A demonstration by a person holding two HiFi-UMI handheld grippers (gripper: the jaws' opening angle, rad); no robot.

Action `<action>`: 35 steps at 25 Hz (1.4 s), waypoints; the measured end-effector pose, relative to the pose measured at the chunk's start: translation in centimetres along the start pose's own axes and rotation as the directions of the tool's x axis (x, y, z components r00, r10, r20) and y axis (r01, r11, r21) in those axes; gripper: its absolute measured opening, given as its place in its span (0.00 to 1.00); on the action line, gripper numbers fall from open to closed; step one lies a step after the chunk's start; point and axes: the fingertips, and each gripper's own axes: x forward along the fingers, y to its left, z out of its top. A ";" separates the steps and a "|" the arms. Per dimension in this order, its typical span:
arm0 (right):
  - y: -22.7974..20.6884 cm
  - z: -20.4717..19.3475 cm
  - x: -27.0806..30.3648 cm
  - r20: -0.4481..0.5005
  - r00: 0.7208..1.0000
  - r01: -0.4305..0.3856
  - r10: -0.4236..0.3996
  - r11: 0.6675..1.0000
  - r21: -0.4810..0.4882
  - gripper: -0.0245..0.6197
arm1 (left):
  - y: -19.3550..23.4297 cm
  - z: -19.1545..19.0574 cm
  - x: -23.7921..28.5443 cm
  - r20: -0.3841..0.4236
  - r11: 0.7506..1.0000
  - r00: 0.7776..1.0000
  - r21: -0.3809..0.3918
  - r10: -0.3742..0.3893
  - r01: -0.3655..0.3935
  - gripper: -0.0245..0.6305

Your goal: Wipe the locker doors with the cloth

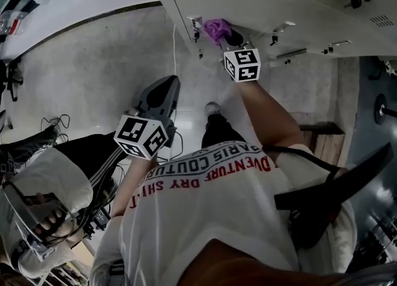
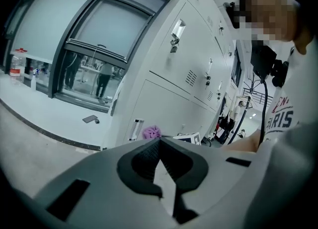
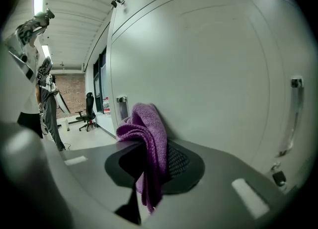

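One wipe in hand: right gripper [image 3: 151, 156] pinches purple cloth [image 3: 145, 123] against locker door [image 3: 213, 74]; left gripper [image 2: 160, 144] closed, empty. Next, likely: sweep across the panel.

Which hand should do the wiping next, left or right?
Right. The right hand-held gripper is shut on the purple cloth, right at the locker door. The left hand-held gripper is shut on nothing, farther from that door.
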 end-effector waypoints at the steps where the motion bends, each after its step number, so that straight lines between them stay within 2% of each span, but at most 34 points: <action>1: -0.6 0.0 -0.4 0.003 1.000 0.011 -0.011 1.000 0.002 0.12 | -0.3 -0.1 0.4 -0.003 1.000 1.000 0.001 -0.008 0.008 0.04; 9: -7.8 -0.5 -4.9 0.014 0.987 0.158 -0.158 0.987 0.034 0.12 | -2.4 -0.8 2.9 -0.031 0.996 0.996 0.010 -0.083 0.083 0.04; 14: -11.3 -1.0 -7.0 0.010 0.971 0.236 -0.237 0.970 0.065 0.12 | -2.8 -1.1 3.7 -0.038 0.995 0.994 0.013 -0.100 0.101 0.04; 21: -13.9 -1.9 -8.4 0.001 0.950 0.309 -0.312 0.942 0.132 0.12 | -2.6 -1.4 3.7 -0.037 0.995 0.994 0.004 -0.099 0.099 0.04; 28: -12.2 -2.1 -8.5 -0.004 0.967 0.255 -0.256 0.959 0.123 0.12 | -2.0 -1.4 3.2 -0.025 0.997 0.996 -0.004 -0.082 0.082 0.04; 31: -9.1 -1.6 -8.0 0.016 0.983 0.180 -0.184 0.976 0.124 0.12 | -1.6 -1.1 2.7 -0.018 0.998 0.998 -0.008 -0.067 0.067 0.04; 35: -3.1 -1.3 -6.0 0.037 0.999 0.034 -0.039 0.993 0.109 0.12 | -0.6 -1.0 1.7 -0.005 0.999 0.999 -0.013 -0.042 0.042 0.04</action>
